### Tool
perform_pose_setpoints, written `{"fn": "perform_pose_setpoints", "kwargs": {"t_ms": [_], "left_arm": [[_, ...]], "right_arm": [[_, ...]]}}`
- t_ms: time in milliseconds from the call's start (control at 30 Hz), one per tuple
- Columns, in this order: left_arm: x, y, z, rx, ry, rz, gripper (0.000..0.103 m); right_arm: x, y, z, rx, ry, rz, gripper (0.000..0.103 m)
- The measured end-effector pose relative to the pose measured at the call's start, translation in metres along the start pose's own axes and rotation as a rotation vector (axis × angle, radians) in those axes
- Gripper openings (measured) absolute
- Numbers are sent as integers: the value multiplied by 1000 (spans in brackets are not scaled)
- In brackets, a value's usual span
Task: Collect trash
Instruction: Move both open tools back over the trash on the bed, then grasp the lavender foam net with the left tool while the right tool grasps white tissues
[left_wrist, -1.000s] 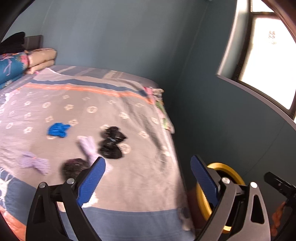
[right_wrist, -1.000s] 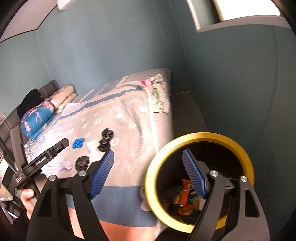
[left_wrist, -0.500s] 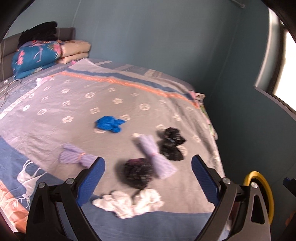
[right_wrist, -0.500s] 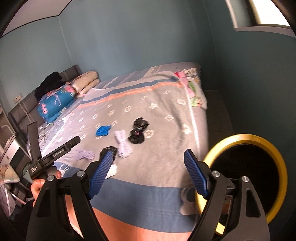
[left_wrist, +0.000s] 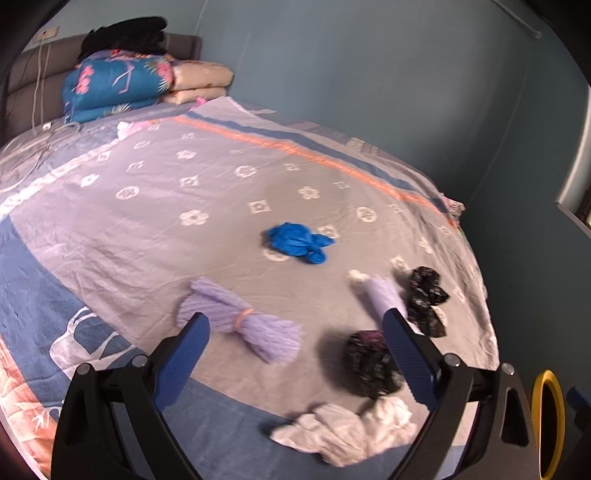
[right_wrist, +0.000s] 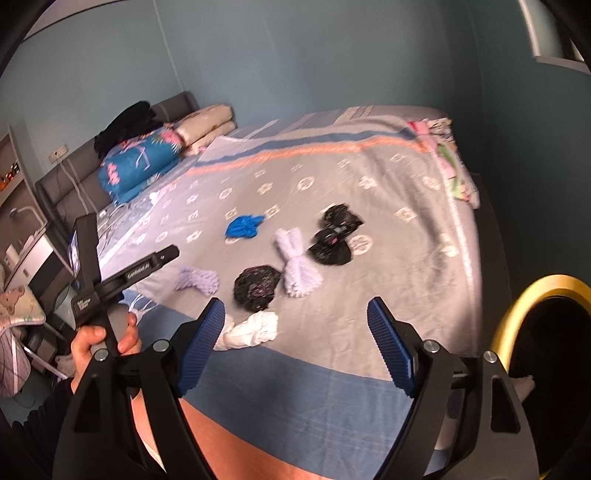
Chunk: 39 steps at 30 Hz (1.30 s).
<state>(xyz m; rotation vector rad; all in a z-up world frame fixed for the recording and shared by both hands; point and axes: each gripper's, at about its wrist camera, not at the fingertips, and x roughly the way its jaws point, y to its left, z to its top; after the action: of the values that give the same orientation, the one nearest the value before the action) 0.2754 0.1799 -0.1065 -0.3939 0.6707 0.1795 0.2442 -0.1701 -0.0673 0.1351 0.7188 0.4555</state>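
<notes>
Several knotted bags lie on the bed: a blue one, a lilac one, a second pale lilac one, a black one, another black one and a white one. A bin with a yellow rim stands right of the bed. My left gripper is open and empty above the lilac and black bags. My right gripper is open and empty over the bed's near edge.
The bed carries folded quilts and pillows at its head. The left gripper's handle and the hand holding it show in the right wrist view. Blue walls close in behind and right. Shelves and furniture stand left.
Both grippers swung left, away from the bin and toward the bags on the bed. The bin slid to the right edge of both views. Both stay open.
</notes>
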Motion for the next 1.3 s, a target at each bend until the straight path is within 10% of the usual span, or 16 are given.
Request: {"fn": "perform_pose_setpoints", "kwargs": {"t_ms": [967, 1300], "left_arm": [[97, 58, -2, -38, 125, 89, 89], [111, 40, -7, 40, 164, 39, 43]], "right_arm": [[203, 55, -41, -87, 306, -28, 76], [217, 59, -46, -66, 324, -10, 62]]}}
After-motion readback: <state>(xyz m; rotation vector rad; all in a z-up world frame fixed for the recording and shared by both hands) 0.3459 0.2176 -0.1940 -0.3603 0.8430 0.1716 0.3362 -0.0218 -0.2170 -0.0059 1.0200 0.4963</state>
